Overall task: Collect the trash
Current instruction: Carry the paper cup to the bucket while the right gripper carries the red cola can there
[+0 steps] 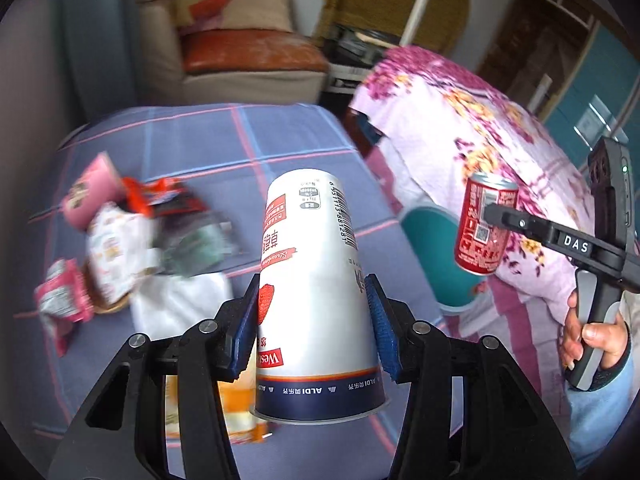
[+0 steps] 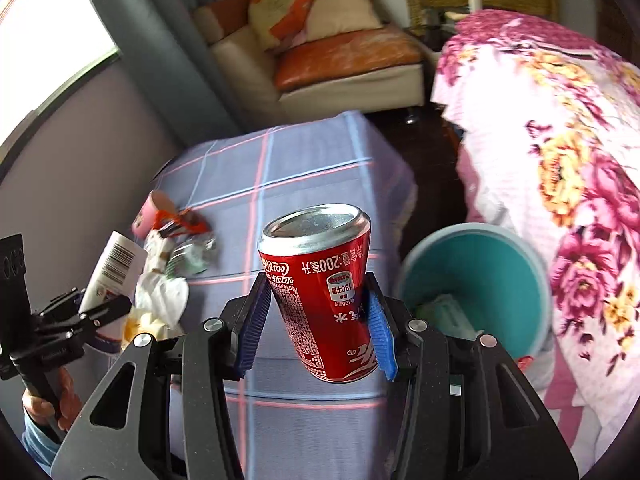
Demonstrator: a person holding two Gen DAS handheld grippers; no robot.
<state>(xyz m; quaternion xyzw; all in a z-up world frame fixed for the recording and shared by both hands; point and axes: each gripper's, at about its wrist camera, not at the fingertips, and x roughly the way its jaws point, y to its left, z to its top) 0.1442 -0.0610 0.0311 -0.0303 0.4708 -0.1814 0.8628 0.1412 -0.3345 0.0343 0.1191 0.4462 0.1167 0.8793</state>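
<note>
My left gripper (image 1: pixel 314 300) is shut on a white paper cup (image 1: pixel 312 280), held upside down with its blue rim toward the camera, above the checked cloth. My right gripper (image 2: pixel 318 304) is shut on a small red cola can (image 2: pixel 320 284), also inverted. In the left wrist view the can (image 1: pixel 484 226) hangs at the right in the other gripper, held by a hand (image 1: pixel 592 340). The right wrist view shows the cup (image 2: pixel 112 268) at the left. A teal bin (image 2: pixel 480 280) stands on the floor right of the can, with some trash inside.
A pile of wrappers (image 1: pixel 132 236), a pink cup (image 1: pixel 90 192) and white tissue (image 1: pixel 180 304) lies on the blue checked table cloth (image 1: pixel 240 140). A flowered pink quilt (image 2: pixel 560 160) covers furniture on the right. A sofa with cushions (image 2: pixel 328 48) stands behind.
</note>
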